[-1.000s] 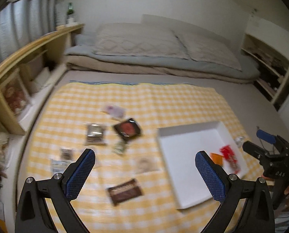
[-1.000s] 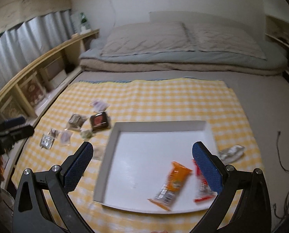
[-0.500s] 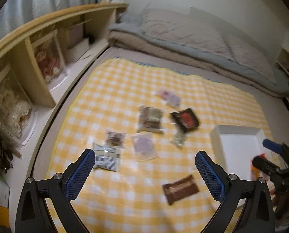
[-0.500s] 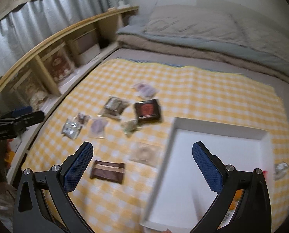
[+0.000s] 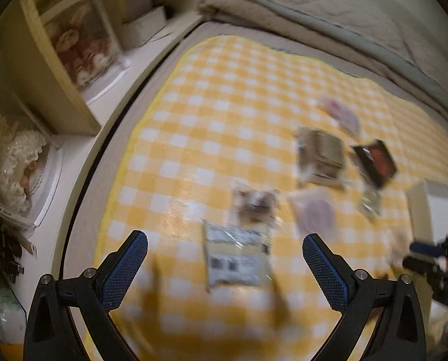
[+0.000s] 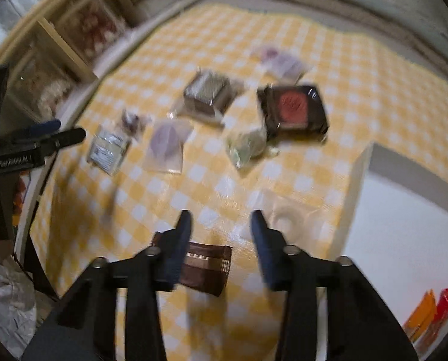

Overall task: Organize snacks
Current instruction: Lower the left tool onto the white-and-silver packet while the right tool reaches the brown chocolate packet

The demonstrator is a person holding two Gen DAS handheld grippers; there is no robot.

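Several snack packets lie on a yellow checked cloth. My left gripper is open wide just above a white barcode packet, which lies between its fingers, untouched. My right gripper hangs over a brown chocolate bar, partly hidden by its left finger. Its jaws are closing, and the pads are not pressing on the bar. A white tray at the right holds an orange packet and a red packet. The left gripper shows at the left of the right wrist view.
On the cloth lie a black-and-red box, a grey packet, a green packet, a purple packet and a clear packet beside the tray. Wooden shelves with dolls line the left. Bedding lies beyond.
Both grippers have dropped and swung left, from over the tray to over the loose snacks. The right gripper's jaws have narrowed from wide open. The left jaws stay wide.
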